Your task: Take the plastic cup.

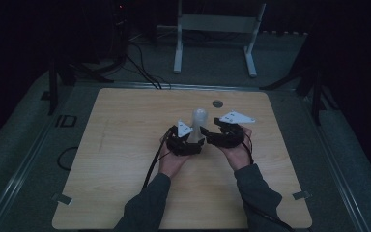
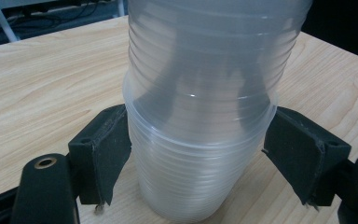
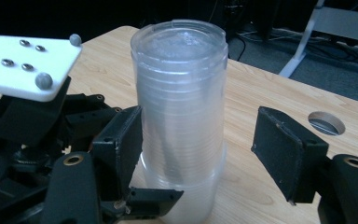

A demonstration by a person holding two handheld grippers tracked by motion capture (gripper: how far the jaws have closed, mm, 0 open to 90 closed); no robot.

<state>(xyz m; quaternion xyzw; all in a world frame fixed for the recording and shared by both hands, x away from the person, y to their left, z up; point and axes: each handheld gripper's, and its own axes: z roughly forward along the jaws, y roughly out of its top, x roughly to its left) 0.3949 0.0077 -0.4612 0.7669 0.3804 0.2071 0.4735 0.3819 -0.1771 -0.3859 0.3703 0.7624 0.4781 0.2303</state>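
Observation:
A tall stack of clear plastic cups (image 1: 199, 121) stands upside down near the middle of the wooden table (image 1: 121, 145). My left gripper (image 1: 192, 141) comes at it from the left. In the left gripper view its two pads press the widest rim of the stack (image 2: 200, 84) from both sides, so the left gripper (image 2: 196, 149) is shut on the stack's base. My right gripper (image 1: 216, 137) comes from the right. In the right gripper view the right gripper (image 3: 200, 149) is open around the stack (image 3: 179, 93): one pad (image 3: 121, 144) is close beside it, the other stands well clear.
A round hole (image 1: 217, 103) (image 3: 326, 122) sits in the tabletop just behind the stack. The left gripper's white plate (image 3: 23, 65) hangs close to the stack. A white stand (image 1: 217, 29) and cables (image 1: 140, 63) lie on the floor beyond the table.

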